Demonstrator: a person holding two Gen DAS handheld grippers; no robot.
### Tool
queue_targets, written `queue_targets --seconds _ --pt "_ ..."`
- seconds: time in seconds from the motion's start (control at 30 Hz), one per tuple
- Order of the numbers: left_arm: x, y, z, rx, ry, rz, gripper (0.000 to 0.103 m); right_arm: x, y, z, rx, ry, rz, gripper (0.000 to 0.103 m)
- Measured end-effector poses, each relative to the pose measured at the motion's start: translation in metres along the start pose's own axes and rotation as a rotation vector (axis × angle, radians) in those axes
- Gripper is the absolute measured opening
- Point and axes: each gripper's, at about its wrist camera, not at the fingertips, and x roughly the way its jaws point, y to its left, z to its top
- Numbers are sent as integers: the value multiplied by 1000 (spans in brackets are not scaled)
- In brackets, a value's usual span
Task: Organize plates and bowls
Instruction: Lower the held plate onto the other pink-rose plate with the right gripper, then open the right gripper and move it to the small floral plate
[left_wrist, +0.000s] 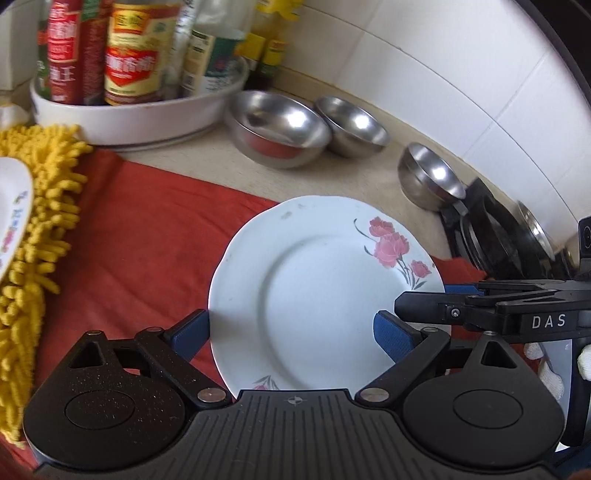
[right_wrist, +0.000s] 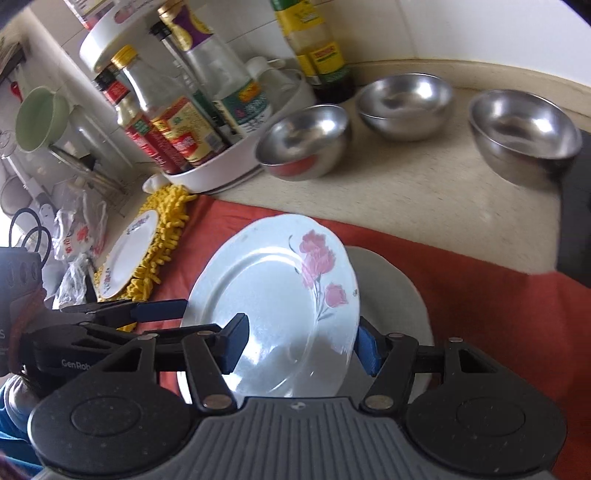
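White plate (right_wrist: 280, 314) between right gripper (right_wrist: 301, 341) pads.

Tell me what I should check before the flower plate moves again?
1. Right tongs gripping the flowered plate: ok, one pad is on its face and the other is behind its rim.
2. Left tongs gripping too: cannot tell, the pads are at the plate but no squeeze shows.
3. Plate level: not ok, it tilts above the red cloth.
4. Small plate on the yellow duster free on top: ok.
5. Three steel bowls out of the way: ok, they are by the wall.
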Motion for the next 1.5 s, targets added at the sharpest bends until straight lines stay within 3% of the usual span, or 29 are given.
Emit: queue_targets --seconds 0.27,0.37,0.53,0.73,0.93,1.1,1.2,1.37,1.5 --pt "16 -24 -4 55 33 -46 95 -11 -19 -13 21 -39 -71 59" --pt "13 -26 -6 59 12 -54 96 -14 -22 -14 16 -53 -82 59" --pt "7 -23 -9 35 -5 -20 97 -27 -34 -17 20 -80 -101 60" --pt "11 -14 -12 -17 10 -9 98 -20 -44 -23 54 -26 -52 60" --pt "25 -24 -15 22 37 -22 95 -6 -40 -24 46 4 9 63" --pt "30 -26 -14 63 12 -17 95 0 -44 -22 39 24 38 62" --pt "35 -31 -16 103 7 -21 101 0 -52 -19 93 19 67 62" --pt "37 -39 -17 122 3 19 100 3 -35 -21 18 6 -5 62" --pt "34 -32 -13 77 14 19 98 1 -35 -16 54 -2 25 62"
